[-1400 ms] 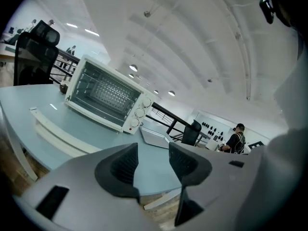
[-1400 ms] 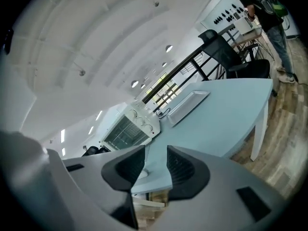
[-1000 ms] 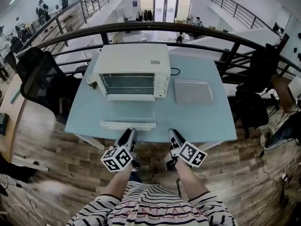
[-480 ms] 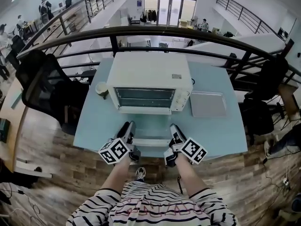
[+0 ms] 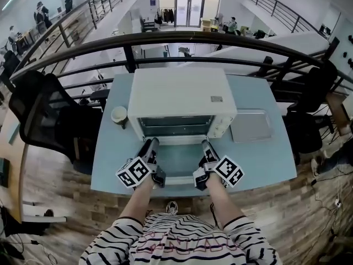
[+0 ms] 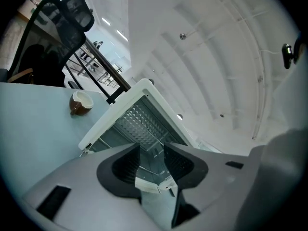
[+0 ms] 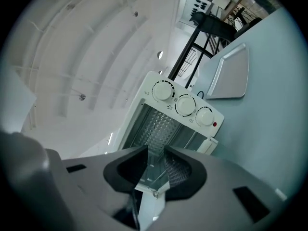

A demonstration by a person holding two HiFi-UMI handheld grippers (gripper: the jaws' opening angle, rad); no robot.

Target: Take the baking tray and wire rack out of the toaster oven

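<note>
While the left gripper and right gripper hang part-open, empty — enter the oven level, pinching the rack evenly.

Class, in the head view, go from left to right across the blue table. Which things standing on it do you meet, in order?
cup → toaster oven → baking tray
</note>
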